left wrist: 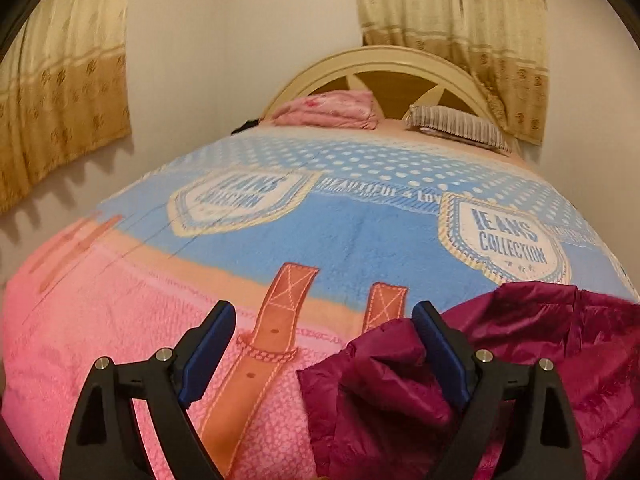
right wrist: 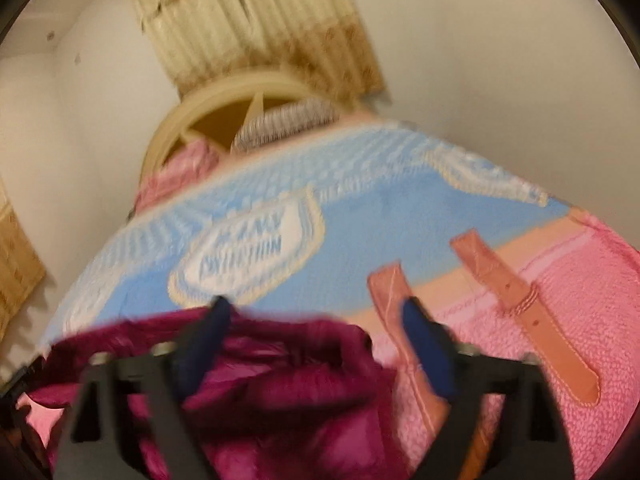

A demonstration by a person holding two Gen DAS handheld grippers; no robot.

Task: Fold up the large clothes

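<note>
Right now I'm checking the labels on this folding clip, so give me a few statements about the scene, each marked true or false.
1. Both grippers are open. True: the left gripper and right gripper grip nothing.
2. The maroon puffer jacket is folded into a neat rectangle. False: it lies crumpled.
3. The jacket lies on a blue and pink blanket. True.
4. The blanket is printed with "JEANS COLLECTION" badges. True.
5. The headboard is a dark metal frame. False: it is a cream arch.
6. The striped pillow lies on the jacket. False: it lies by the headboard.

jacket on bed blanket, pillows behind
</note>
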